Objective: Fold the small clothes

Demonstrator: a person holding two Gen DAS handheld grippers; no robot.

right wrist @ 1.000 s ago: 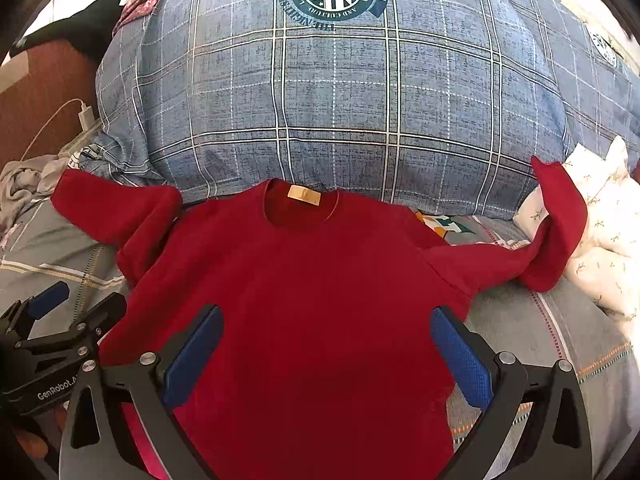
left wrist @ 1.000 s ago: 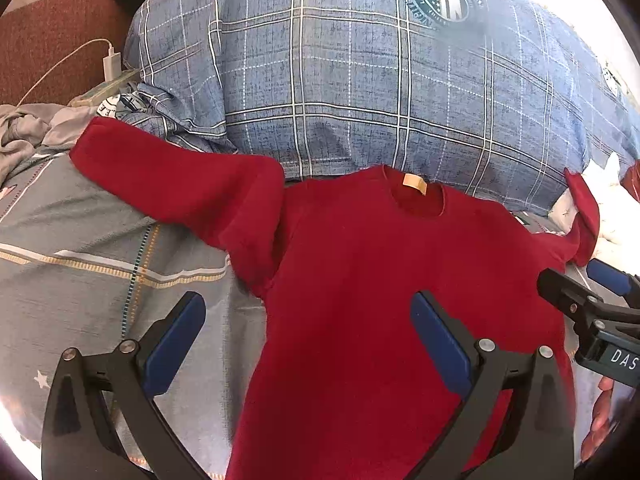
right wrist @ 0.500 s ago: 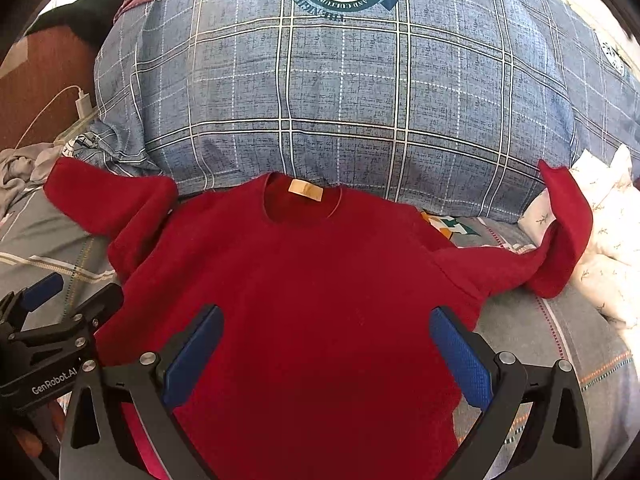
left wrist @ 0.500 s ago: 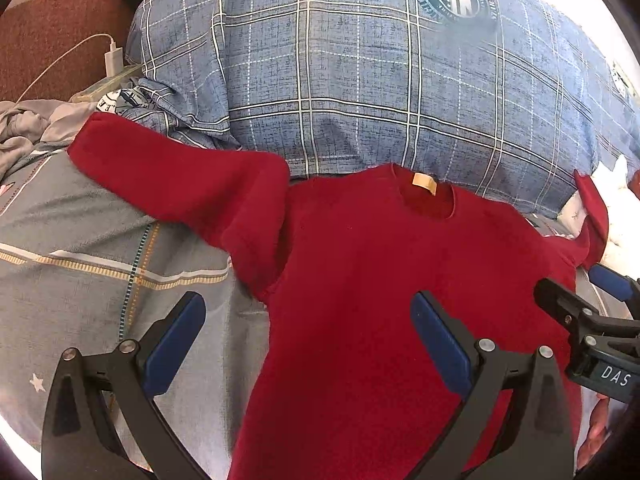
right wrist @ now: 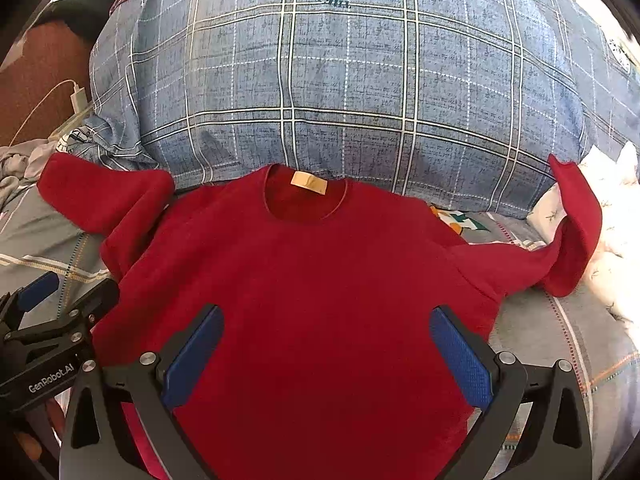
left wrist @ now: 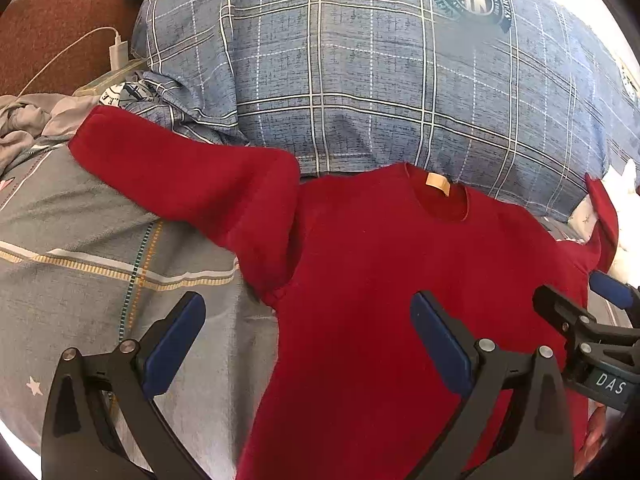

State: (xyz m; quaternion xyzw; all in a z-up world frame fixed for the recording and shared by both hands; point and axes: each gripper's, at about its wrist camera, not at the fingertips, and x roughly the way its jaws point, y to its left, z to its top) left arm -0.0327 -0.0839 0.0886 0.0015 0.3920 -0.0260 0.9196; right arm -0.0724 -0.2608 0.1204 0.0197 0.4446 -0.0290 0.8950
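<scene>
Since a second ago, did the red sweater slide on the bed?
Cannot tell. The red sweater sits a little lower against the plaid pillow crest, yet its collar meets the pillow's edge as before, so probably the camera shifted.

A grey bed sheet [left wrist: 80, 248] carries the red sweater [right wrist: 320, 280] spread flat, with a blue checked pillow [right wrist: 340, 100] behind it at the far side.
</scene>
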